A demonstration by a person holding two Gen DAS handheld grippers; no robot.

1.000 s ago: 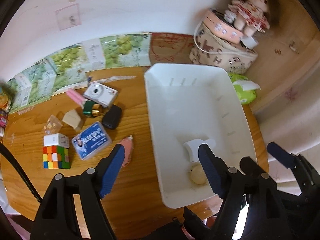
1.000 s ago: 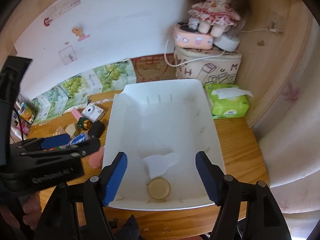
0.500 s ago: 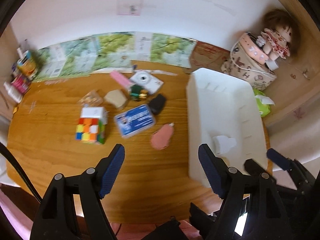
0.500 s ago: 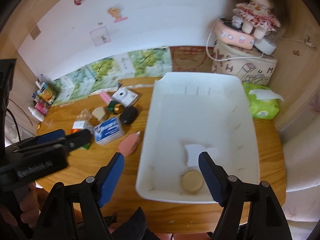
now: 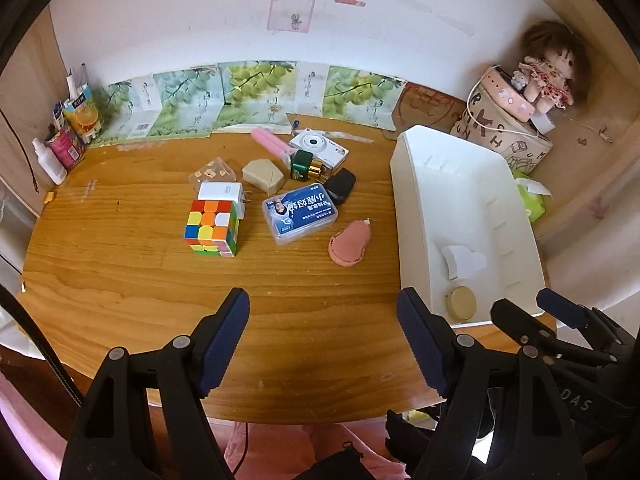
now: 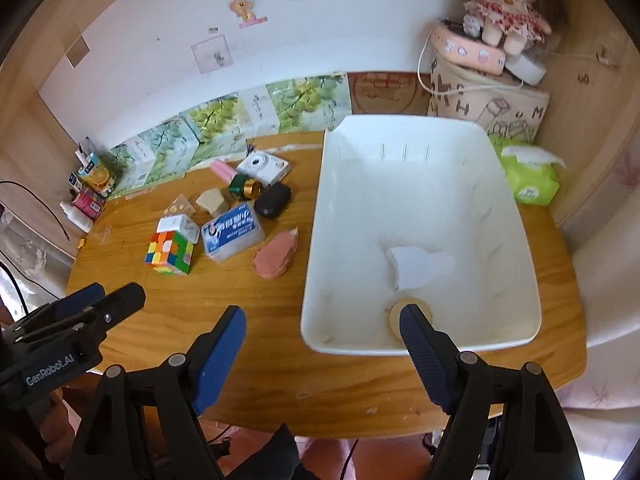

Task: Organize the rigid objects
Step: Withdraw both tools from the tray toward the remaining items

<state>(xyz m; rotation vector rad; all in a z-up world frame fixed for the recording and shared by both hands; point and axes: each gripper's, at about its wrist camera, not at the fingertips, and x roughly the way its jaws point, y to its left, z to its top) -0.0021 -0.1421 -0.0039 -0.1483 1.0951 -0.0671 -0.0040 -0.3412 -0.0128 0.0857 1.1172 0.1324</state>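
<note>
Now the left gripper, jaws wide and empty, has swung away from the white bin over bare desk; the puzzle cube lies at eleven o'clock. The right gripper is opening, empty.

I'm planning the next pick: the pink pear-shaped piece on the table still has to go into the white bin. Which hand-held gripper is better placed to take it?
Probably the left hand-held gripper: open, empty, facing the pink piece. The right hand-held gripper, jaws opening, straddles the white bin edge.
</note>
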